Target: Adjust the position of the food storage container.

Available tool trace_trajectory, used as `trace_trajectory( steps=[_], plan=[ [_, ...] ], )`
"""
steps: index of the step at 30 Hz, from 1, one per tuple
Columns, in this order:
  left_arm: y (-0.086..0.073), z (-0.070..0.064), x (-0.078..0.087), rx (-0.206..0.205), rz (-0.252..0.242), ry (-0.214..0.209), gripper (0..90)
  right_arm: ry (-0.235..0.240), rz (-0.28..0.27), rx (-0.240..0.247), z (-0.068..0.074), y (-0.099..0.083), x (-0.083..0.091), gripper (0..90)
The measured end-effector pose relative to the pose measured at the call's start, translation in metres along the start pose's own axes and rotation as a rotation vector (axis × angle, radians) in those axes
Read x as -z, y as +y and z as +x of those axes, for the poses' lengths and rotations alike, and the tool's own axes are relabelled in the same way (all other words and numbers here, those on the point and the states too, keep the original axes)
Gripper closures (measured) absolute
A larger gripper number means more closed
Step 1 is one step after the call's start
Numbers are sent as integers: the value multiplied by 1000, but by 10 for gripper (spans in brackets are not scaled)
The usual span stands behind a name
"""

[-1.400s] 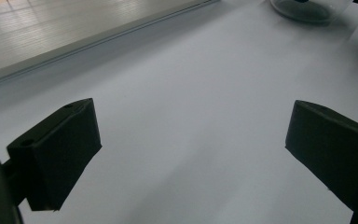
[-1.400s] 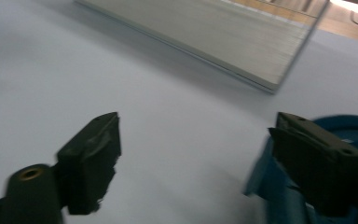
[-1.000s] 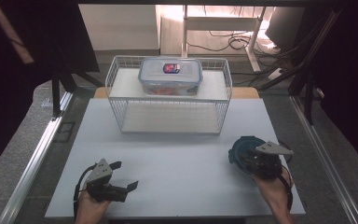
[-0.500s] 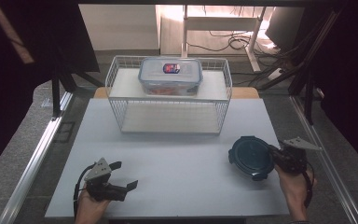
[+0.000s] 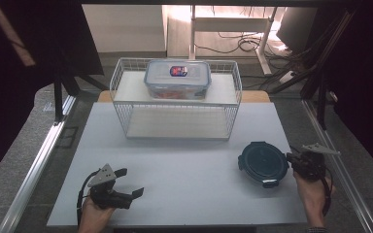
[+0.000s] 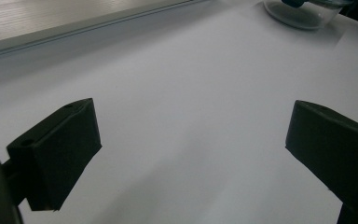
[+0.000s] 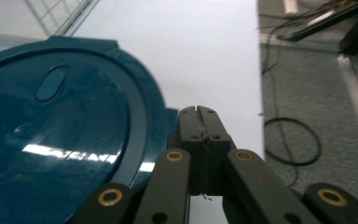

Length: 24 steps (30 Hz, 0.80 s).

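A round container with a dark teal lid (image 5: 263, 162) sits on the white table at the right; the same lid (image 7: 51, 140) looms large in the right gripper view. My right gripper (image 5: 290, 159) is shut, its tips right at the lid's right edge by a small tab, with nothing seen between the jaws (image 7: 198, 112). My left gripper (image 5: 132, 181) rests open near the table's front left, over bare table (image 6: 191, 140). In the left gripper view, the round container (image 6: 303, 11) lies far off at the top right.
A white wire basket (image 5: 175, 121) stands at the back middle, with a clear rectangular lidded box (image 5: 177, 77) on its top shelf. The white table sheet (image 5: 189, 165) stretches between the two grippers. Metal rails run along both table sides.
My right gripper has slid from over the teal lid to its right edge. The left gripper has stayed where it was, still open.
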<state>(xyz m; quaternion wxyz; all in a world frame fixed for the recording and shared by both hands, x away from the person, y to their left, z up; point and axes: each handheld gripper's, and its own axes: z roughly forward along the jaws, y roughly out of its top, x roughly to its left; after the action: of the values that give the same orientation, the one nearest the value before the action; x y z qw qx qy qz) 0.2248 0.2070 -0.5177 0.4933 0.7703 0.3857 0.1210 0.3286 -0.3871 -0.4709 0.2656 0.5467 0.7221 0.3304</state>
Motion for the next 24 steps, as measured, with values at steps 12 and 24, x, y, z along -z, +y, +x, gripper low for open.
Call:
trace_trajectory(
  steps=[12, 24],
  plan=[
    [0, 3, -1, 17, -2, -12, 26, 24, 5, -11, 7, -2, 1, 892],
    [1, 3, -5, 21, 2, -20, 29, 113, 25, 33, 39, 1, -3, 893]
  ],
)
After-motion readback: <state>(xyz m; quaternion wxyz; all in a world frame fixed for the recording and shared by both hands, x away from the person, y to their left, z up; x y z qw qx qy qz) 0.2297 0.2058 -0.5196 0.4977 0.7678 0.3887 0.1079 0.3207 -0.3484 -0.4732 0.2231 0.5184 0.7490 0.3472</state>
